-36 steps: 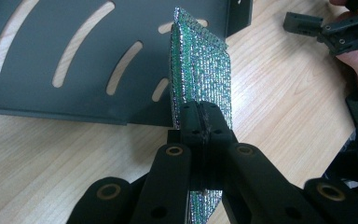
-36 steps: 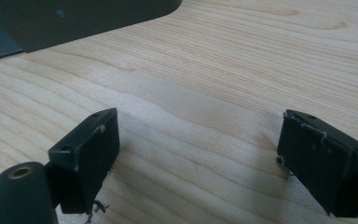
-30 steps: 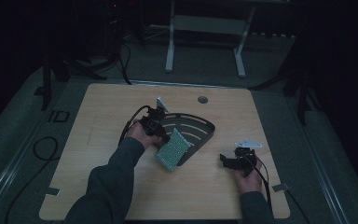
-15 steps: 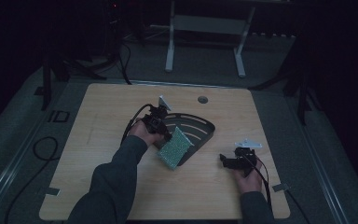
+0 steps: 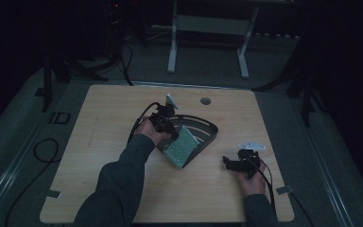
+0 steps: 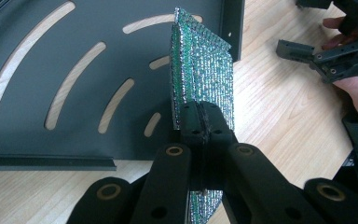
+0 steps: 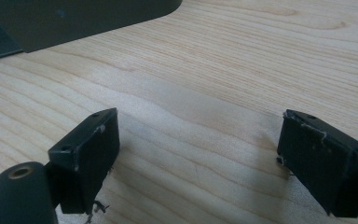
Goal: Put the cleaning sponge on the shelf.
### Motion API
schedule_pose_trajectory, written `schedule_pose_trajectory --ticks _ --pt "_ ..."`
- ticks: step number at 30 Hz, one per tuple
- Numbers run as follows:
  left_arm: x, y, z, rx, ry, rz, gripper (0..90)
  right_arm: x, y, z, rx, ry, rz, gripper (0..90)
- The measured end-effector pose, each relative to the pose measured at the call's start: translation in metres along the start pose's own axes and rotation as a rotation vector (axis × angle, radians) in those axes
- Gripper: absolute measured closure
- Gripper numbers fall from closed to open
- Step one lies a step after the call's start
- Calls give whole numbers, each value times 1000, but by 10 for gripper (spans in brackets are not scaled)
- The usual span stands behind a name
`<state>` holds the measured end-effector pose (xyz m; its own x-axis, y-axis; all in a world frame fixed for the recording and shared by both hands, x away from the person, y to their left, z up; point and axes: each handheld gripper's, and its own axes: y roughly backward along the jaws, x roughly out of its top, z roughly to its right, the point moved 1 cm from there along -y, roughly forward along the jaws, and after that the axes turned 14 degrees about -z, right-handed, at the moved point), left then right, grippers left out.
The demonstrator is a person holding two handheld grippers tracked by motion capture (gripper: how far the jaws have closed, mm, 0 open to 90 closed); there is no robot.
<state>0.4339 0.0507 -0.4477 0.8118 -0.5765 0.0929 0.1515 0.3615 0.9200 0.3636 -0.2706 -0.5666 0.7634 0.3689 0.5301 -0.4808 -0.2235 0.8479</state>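
Plainly, what stands before me:
Pad: a green, silvery woven pad (image 6: 200, 79) is held edge-up and tilted, its lower edge pinched; its upper part leans over the straight edge of the black tray, and in the high view the pad (image 5: 182, 146) hangs over the tray's near rim and the bare wood.
Left claw: the left claw (image 6: 200, 126) is clamped tight on the pad, both jaws pressed against its two faces; from above the left claw (image 5: 168, 127) sits over the tray, the person's left hand (image 5: 149, 132) wrapped round it.
Tray: a black, fan-shaped tray (image 5: 208, 130) with curved slots lies flat at the middle of the tabletop; its slots (image 6: 72, 81) show the wood beneath.
Right claw: the right claw (image 7: 196, 154) has its jaws spread wide with nothing between them, hovering low over bare wood; from above the right claw (image 5: 231, 163) lies well apart from the pad, toward the near right corner.
Tabletop: light wooden tabletop (image 5: 108, 113), a small round hole (image 5: 205, 100) near its far edge.
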Motion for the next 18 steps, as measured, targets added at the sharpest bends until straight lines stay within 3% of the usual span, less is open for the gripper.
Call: schedule_pose_trajectory --ticks 18 --pt "17 -1 1 5 0 11 900 0 0 0 0 -1 0 123"
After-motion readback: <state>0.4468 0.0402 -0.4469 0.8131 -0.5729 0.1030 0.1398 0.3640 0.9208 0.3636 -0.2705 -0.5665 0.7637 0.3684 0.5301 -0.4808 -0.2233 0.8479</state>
